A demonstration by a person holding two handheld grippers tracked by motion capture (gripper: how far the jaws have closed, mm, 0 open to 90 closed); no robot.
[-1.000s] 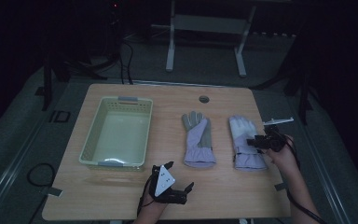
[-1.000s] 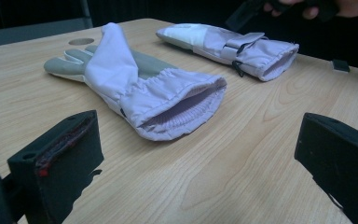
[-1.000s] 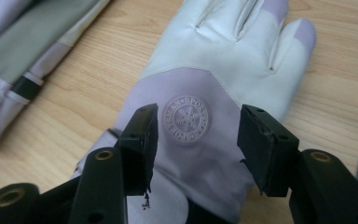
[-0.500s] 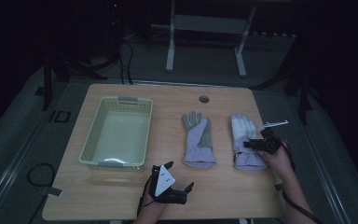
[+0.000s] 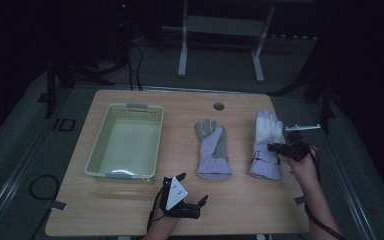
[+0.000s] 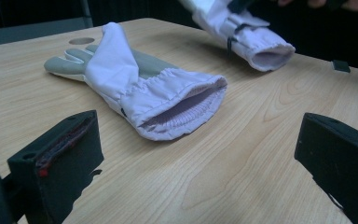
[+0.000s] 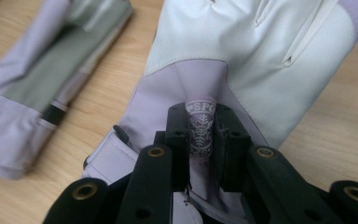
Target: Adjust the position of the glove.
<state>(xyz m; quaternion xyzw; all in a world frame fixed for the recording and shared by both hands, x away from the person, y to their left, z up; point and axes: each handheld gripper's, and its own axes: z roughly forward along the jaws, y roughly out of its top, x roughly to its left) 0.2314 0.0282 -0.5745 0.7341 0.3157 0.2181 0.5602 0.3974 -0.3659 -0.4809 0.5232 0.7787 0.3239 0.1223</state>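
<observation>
Two lilac gloves lie side by side on the wooden table. The left glove (image 5: 212,147) (image 6: 140,84) (image 7: 42,84) has a grey-green palm. The right glove (image 5: 267,125) (image 6: 251,37) (image 7: 242,51) has a white back. My right gripper (image 5: 275,147) (image 7: 200,121) comes in from the glove's right side. Its jaws have just been closing and now pinch a raised fold of lilac fabric with a printed logo near the cuff. My left gripper (image 5: 192,187) (image 6: 198,149) rests open near the front edge, facing the left glove's cuff, with nothing between its jaws.
A pale green basket (image 5: 125,107) with nothing in it stands at the table's left. A round cable hole (image 5: 219,106) sits near the far edge. The table's right edge (image 5: 300,150) runs close behind my right hand. A desk frame stands beyond the table.
My right gripper has edged in over the right glove's cuff and its jaws have closed on a fold of the fabric. The left gripper has stayed put.
</observation>
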